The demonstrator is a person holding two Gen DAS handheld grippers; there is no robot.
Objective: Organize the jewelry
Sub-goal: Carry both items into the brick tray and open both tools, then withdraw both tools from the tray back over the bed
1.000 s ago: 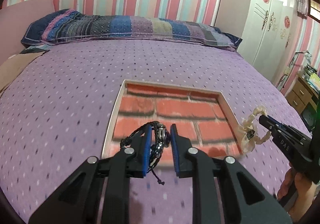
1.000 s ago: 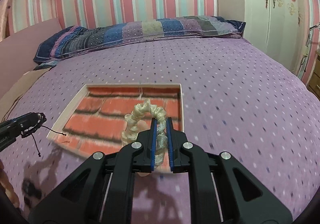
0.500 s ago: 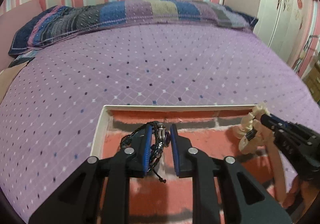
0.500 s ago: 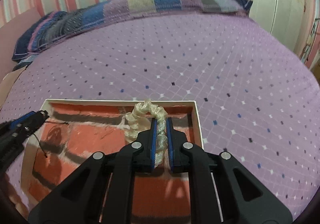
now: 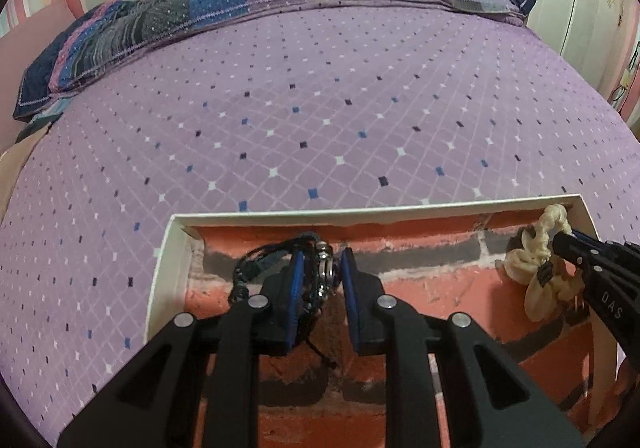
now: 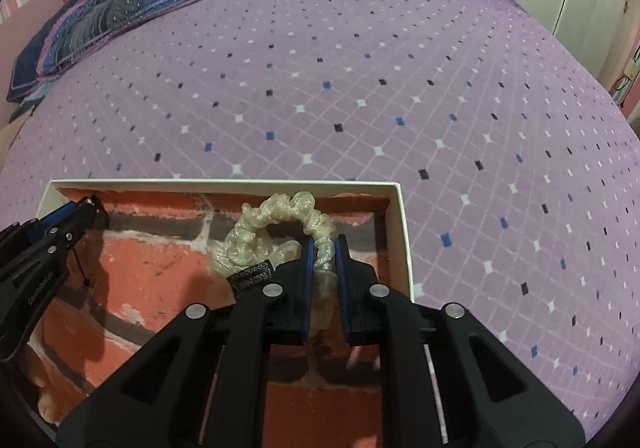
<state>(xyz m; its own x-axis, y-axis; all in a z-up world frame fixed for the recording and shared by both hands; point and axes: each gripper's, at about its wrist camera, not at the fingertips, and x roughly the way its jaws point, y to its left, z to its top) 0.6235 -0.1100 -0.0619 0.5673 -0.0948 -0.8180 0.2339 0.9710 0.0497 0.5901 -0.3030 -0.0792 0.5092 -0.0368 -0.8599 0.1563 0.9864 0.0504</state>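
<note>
Bracelet (image 5: 316,280) and scrunchie (image 6: 280,236), each pinched by a hand-held gripper, hang near tray (image 6: 224,183) far rim.

I see even, dim indoor light, soft shadows under both tools, strong fisheye bending with dark corner vignette, slightly soft focus throughout.

Left gripper (image 5: 322,276) reaching over the tray (image 5: 168,264) near its far-left corner, 2 blue-padded jaws parted slightly around a black cord bracelet (image 5: 276,264). Right gripper (image 6: 322,260) over the tray's far-right corner, jaws narrowly closed on a cream scrunchie (image 6: 276,224). Both level, pointing forward.
</note>
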